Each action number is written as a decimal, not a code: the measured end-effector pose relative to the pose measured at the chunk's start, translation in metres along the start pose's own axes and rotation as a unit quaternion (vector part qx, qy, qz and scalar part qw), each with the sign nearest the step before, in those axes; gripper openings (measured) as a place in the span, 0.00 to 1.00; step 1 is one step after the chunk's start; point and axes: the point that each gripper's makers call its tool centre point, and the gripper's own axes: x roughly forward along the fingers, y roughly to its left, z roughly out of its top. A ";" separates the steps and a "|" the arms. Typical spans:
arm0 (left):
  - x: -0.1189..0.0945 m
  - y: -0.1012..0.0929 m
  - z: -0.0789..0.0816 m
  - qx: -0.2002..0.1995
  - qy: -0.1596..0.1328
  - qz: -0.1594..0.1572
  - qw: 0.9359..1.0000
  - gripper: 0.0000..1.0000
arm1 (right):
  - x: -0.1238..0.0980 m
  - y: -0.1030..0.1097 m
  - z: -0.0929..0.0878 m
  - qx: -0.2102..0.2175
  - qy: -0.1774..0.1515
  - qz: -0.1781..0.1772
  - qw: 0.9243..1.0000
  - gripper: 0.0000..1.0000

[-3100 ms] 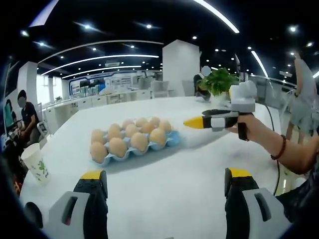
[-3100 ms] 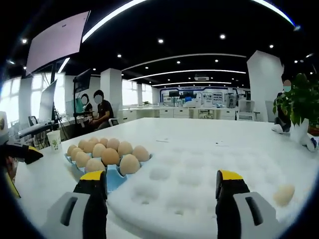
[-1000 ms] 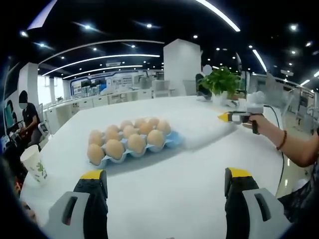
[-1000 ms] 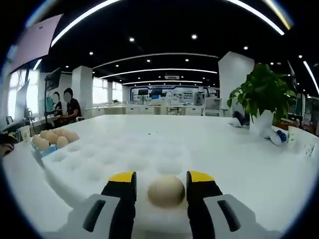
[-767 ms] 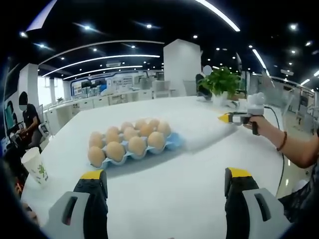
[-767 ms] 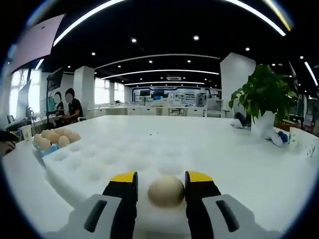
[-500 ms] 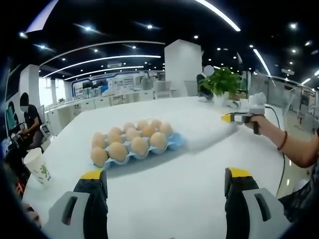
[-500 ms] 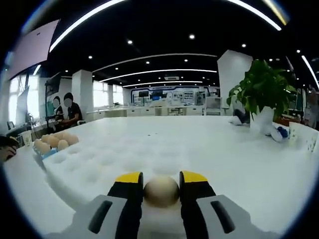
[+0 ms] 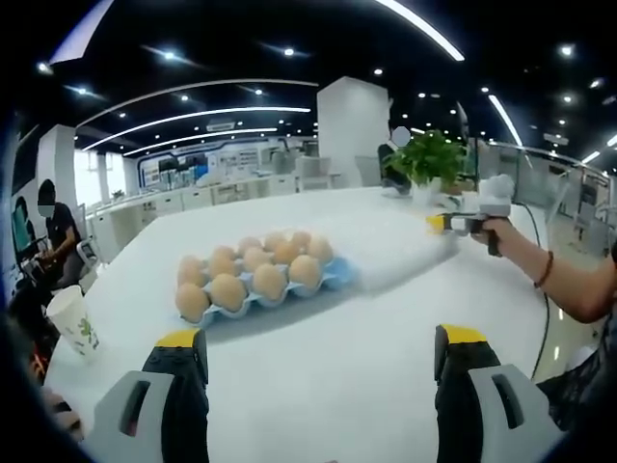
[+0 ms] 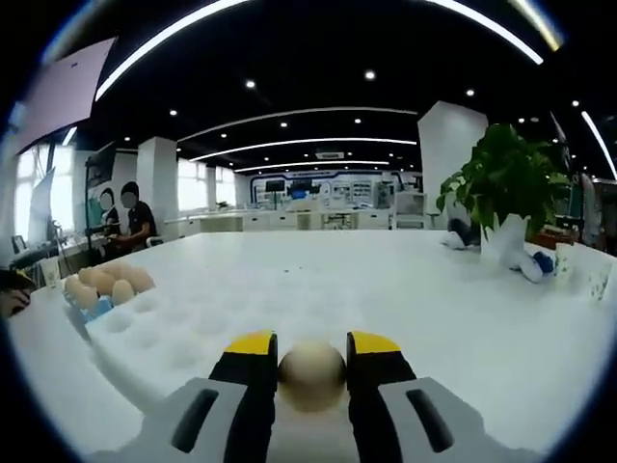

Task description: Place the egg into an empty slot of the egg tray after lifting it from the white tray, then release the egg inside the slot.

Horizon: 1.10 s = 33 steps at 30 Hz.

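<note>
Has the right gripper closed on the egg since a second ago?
Yes. The right gripper had gaps beside the egg on the white tray; now both jaws touch it.

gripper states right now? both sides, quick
Left gripper: open, jaws wide apart, nothing between them, over the table.
Right gripper: shut on the egg, above the white tray.

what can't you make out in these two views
- Right gripper view: underside of the egg, hidden between the right tool jaws.
- Left gripper view: empty slots in the egg tray, too small and hidden by eggs.
- Left gripper view: paper cup print, blurred.
</note>
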 end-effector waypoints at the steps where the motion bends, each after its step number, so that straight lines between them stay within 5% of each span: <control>1: 0.000 0.001 0.000 -0.001 0.000 0.000 1.000 1.00 | 0.000 0.001 0.003 0.007 -0.004 0.002 1.000 0.29; 9: 0.002 -0.002 0.002 0.002 -0.002 -0.005 1.000 1.00 | 0.001 0.024 0.017 0.015 -0.014 0.032 0.999 0.29; 33: 0.000 -0.008 0.003 0.008 -0.001 -0.007 1.000 1.00 | 0.022 0.168 0.018 0.016 -0.004 0.173 0.985 0.29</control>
